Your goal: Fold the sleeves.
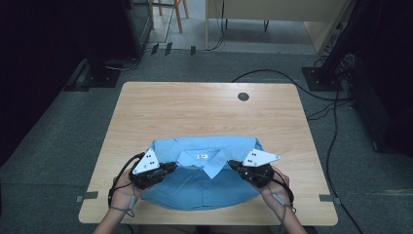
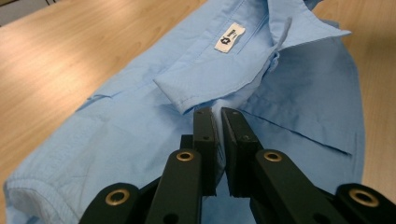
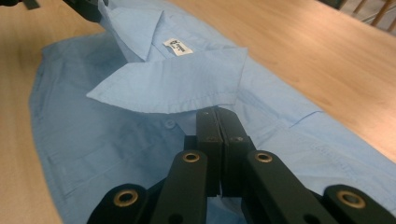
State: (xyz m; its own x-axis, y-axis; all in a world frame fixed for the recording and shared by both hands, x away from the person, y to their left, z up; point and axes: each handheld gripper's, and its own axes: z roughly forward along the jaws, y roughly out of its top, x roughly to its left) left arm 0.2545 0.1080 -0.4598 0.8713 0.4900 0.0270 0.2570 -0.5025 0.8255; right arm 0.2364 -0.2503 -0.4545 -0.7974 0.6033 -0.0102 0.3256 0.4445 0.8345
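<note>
A light blue shirt point(image 1: 204, 187) lies folded on the wooden table point(image 1: 195, 107), collar point(image 1: 214, 163) up and a white label point(image 1: 202, 156) inside it. My left gripper point(image 1: 171, 167) rests on the shirt just left of the collar. In the left gripper view its jaws point(image 2: 218, 112) are shut to a thin slit below the collar flap point(image 2: 210, 84), with blue showing through. My right gripper point(image 1: 234, 165) sits right of the collar. Seen in the right gripper view, its jaws point(image 3: 217, 111) are pressed together under the collar tip point(image 3: 168, 86), with no cloth seen between them.
A dark round grommet point(image 1: 243, 96) is set in the table's far side. Black cables point(image 1: 331, 146) run over the grey carpet to the right, with black stands point(image 1: 319, 78) beyond. Bare wood lies beyond the shirt.
</note>
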